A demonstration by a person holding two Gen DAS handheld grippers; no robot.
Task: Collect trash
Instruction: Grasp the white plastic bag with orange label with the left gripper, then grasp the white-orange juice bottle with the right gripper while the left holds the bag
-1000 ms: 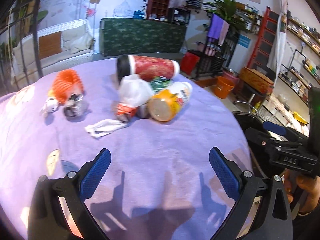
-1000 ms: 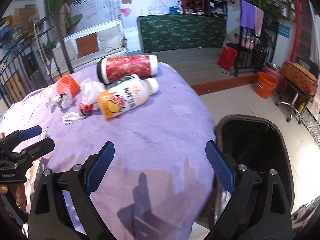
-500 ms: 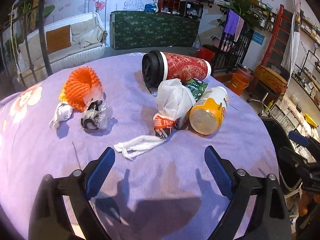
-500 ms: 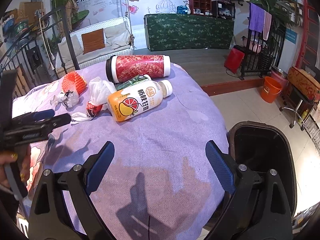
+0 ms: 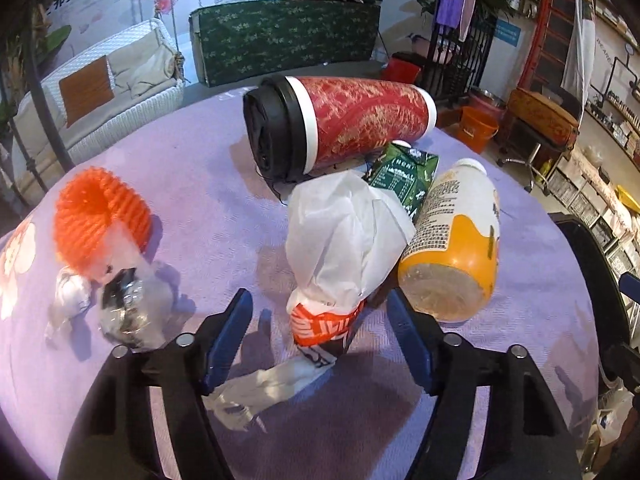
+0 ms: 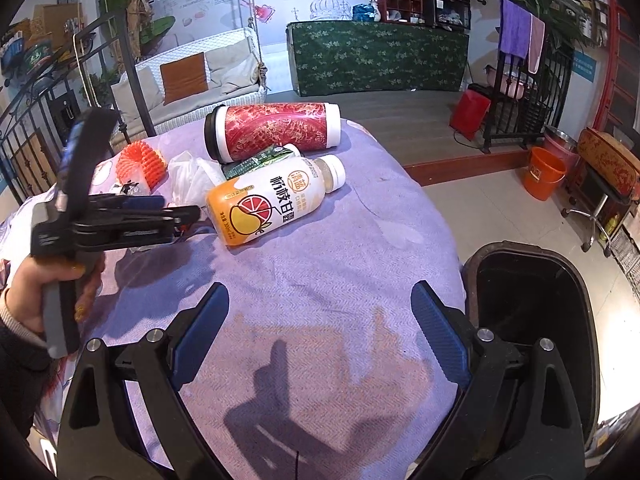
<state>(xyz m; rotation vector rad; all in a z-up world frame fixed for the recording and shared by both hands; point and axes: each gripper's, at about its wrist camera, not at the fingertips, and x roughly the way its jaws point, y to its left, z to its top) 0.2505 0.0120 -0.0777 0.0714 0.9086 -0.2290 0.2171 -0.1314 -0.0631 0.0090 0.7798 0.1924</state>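
White plastic bag (image 5: 344,236) between closing jaws of down-tilted left gripper (image 5: 320,320), pads not yet touching.

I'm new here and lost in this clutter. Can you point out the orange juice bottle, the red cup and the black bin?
orange juice bottle (image 6: 272,204), right wrist view, on its printed label.
red cup (image 5: 360,120), left wrist view, on its patterned side.
black bin (image 6: 576,280), right wrist view, on its rim.
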